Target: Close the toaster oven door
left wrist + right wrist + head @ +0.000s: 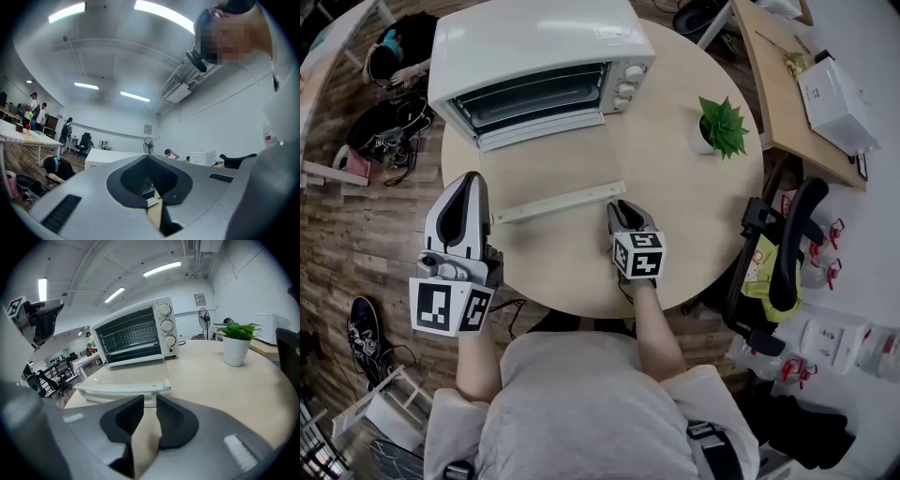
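Observation:
A white toaster oven [534, 56] stands at the back of the round table [703, 225]. Its glass door [548, 169] lies flat open toward me, with the long white handle [560, 202] along its front edge. My right gripper [623, 208] sits on the table at the handle's right end. In the right gripper view its jaws [150, 404] stand open, the handle [122, 389] just beyond the tips, nothing pressed between the pads. My left gripper [472, 178] hovers at the table's left edge, tilted up toward the ceiling, its tips [147, 157] meeting on nothing.
A small potted plant [722, 127] stands on the table right of the oven. A black chair [787, 253] is close by the table's right side, with a wooden desk [787, 84] behind it. Cables and bags lie on the floor at the left.

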`<move>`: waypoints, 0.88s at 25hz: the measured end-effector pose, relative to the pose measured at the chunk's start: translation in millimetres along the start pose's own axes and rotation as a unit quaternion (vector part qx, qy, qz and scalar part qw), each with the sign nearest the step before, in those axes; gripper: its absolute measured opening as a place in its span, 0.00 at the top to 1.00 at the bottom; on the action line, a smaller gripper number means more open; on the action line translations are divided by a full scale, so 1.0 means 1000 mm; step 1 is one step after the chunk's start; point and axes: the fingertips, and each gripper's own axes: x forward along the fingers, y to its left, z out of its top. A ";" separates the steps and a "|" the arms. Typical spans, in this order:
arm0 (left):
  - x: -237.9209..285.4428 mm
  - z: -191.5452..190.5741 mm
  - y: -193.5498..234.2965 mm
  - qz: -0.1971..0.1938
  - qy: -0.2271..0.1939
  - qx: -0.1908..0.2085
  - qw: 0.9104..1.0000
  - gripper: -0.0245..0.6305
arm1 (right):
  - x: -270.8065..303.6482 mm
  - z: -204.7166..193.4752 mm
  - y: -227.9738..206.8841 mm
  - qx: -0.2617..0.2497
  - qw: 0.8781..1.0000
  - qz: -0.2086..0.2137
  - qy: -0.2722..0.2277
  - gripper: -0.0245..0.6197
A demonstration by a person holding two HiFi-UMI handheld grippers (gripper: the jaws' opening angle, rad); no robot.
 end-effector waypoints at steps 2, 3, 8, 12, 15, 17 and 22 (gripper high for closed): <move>-0.002 -0.001 0.003 0.003 0.003 0.002 1.000 0.95 | 0.007 -0.003 -0.003 0.001 1.000 -0.005 0.005 0.80; -0.004 -0.001 0.004 0.005 0.004 0.003 1.000 0.95 | 0.011 -0.004 -0.004 0.001 1.000 -0.008 0.007 0.80; -0.010 -0.002 0.011 0.015 0.010 0.009 1.000 0.95 | 0.024 -0.006 -0.007 0.004 1.000 -0.011 0.010 0.78; -0.013 -0.001 0.020 0.025 0.013 0.011 1.000 0.95 | 0.032 -0.005 -0.007 0.001 1.000 -0.016 0.007 0.78; -0.014 0.000 0.026 0.031 0.012 0.013 0.999 0.95 | 0.036 -0.005 -0.009 -0.002 1.000 -0.026 0.008 0.78; -0.013 0.001 0.028 0.034 0.011 0.014 0.999 0.95 | 0.036 -0.004 -0.011 -0.013 0.999 -0.035 0.010 0.84; -0.010 0.001 0.027 0.030 0.009 0.011 0.999 0.95 | 0.028 0.007 -0.006 -0.031 0.998 -0.047 0.009 0.85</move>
